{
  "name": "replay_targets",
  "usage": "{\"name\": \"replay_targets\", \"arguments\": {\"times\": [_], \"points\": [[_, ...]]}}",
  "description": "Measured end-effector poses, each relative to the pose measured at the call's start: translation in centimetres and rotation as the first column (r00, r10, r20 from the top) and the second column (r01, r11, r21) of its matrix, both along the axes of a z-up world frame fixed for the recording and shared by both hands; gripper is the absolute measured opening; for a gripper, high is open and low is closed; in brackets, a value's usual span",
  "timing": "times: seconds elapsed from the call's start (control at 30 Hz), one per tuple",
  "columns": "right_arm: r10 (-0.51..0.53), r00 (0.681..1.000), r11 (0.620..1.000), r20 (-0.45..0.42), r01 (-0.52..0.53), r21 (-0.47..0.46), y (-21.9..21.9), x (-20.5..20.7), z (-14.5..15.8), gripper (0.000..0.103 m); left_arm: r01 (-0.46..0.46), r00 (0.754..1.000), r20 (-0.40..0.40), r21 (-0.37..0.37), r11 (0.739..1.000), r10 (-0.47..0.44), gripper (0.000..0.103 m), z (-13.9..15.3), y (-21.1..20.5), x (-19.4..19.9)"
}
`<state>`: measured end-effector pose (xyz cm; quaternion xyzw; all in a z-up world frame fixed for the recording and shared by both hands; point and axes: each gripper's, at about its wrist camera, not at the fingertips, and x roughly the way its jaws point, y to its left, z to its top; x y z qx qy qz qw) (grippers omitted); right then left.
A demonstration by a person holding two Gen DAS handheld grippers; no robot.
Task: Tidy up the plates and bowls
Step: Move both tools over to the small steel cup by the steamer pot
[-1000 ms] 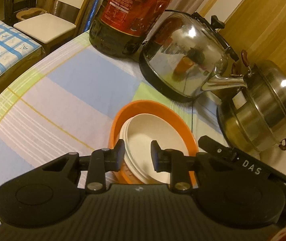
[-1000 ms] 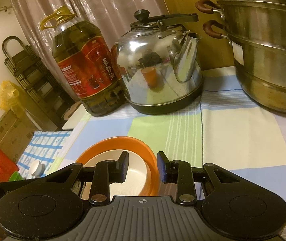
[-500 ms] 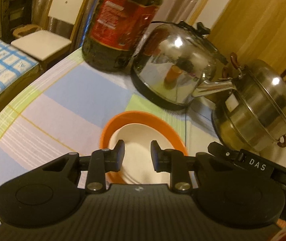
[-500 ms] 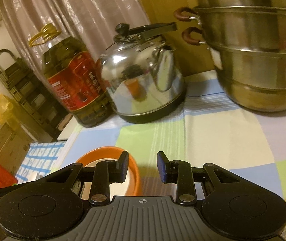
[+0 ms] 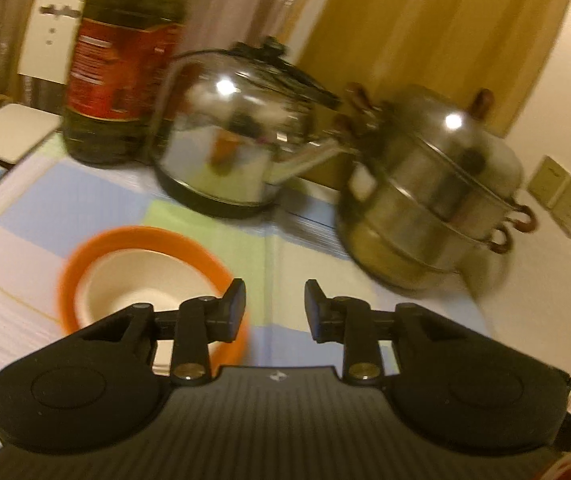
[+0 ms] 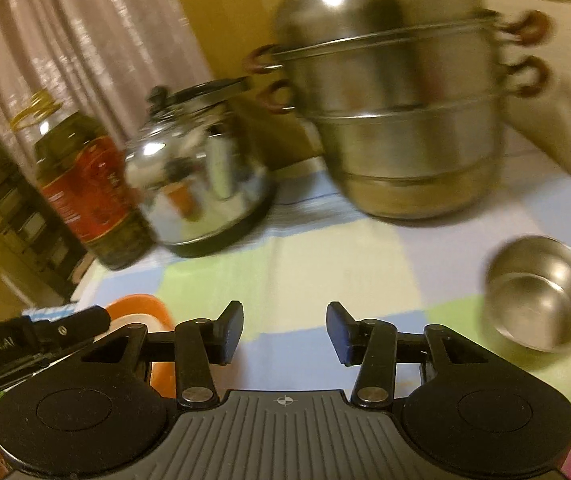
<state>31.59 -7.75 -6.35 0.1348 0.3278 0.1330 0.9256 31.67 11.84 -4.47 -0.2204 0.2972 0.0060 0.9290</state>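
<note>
A cream bowl (image 5: 141,280) sits nested inside an orange bowl (image 5: 97,248) on the checked tablecloth, left of my left gripper (image 5: 274,306). That gripper is open and empty above the cloth, its left finger over the orange rim. The orange bowl also shows in the right wrist view (image 6: 141,308). My right gripper (image 6: 284,326) is open and empty. A small steel bowl (image 6: 539,292) stands on the cloth to its right. The left gripper's body (image 6: 33,344) shows at that view's left edge.
A steel kettle (image 5: 229,140), a large oil bottle (image 5: 125,60) and a stacked steel steamer pot (image 5: 437,192) stand along the back of the table. A chair (image 5: 9,132) stands beyond the table's left edge. Both views are motion-blurred.
Both grippers have pulled back and swung right, away from the nested bowls. Both sets of fingers have opened wider. The steel bowl has come into the right view.
</note>
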Motion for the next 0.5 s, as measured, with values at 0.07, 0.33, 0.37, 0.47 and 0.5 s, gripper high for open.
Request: {"name": "replay_targets", "arguments": {"times": [0.07,0.33,0.37,0.47,0.5], "points": [[-0.041,0.999,0.999,-0.013,0.041,0.017,-2.0,-0.7,0.0,0.047,0.044,0.999,-0.008,-0.022,0.999,-0.044,0.030,-0.1,-1.6,0.4],[-0.188,0.982,0.982,-0.024,0.188,0.029,-9.2,-2.8,0.8,0.047,0.172,0.984,-0.044,-0.057,0.983,-0.175,0.032,-1.4,-7.3,2.2],[-0.202,0.979,0.979,-0.028,0.203,0.033,-9.9,-3.0,0.8,0.047,0.186,0.981,-0.048,-0.060,0.981,-0.189,0.032,-1.7,-8.0,2.4],[-0.244,0.969,0.969,-0.027,0.244,0.027,-11.8,-3.1,0.9,0.047,0.217,0.973,-0.061,-0.062,0.974,-0.220,0.032,-2.5,-9.6,2.8],[-0.254,0.967,0.967,-0.024,0.254,0.019,-12.3,-3.1,0.9,0.047,0.225,0.971,-0.068,-0.065,0.972,-0.230,0.032,-2.8,-10.2,3.0]]}}
